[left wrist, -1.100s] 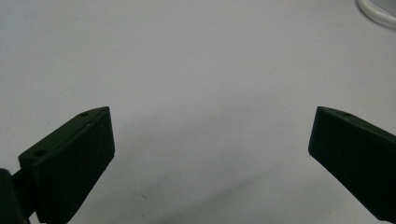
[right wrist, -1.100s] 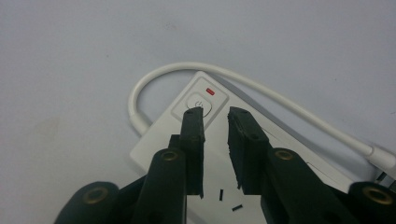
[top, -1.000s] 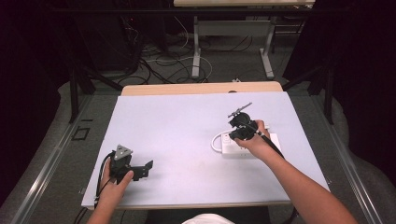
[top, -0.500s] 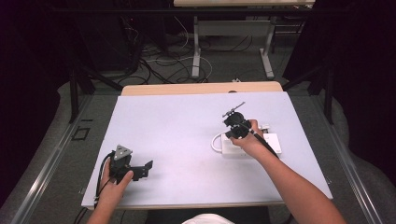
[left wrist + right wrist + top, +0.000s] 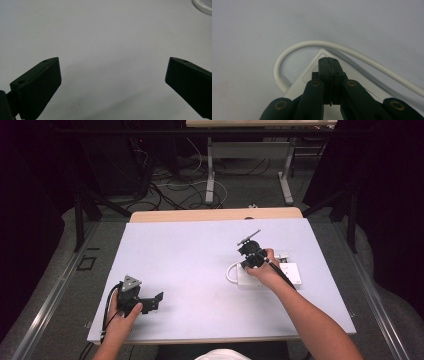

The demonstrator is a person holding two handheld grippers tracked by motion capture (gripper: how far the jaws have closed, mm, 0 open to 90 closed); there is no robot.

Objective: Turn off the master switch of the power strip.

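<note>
- my right claw has just closed, jaws pressed together with nothing between them, and dropped toward the white power strip, ready to press it.
- my left claw rests wide open and empty on the counter.

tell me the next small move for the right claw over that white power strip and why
Probably ease the right claw straight down onto the flat white plastic power strip, perhaps to press it. Its jaws are shut together with nothing between them, and the tip hangs over the strip's corner, beside the looping white cable. The left claw rests open, well away.
</note>
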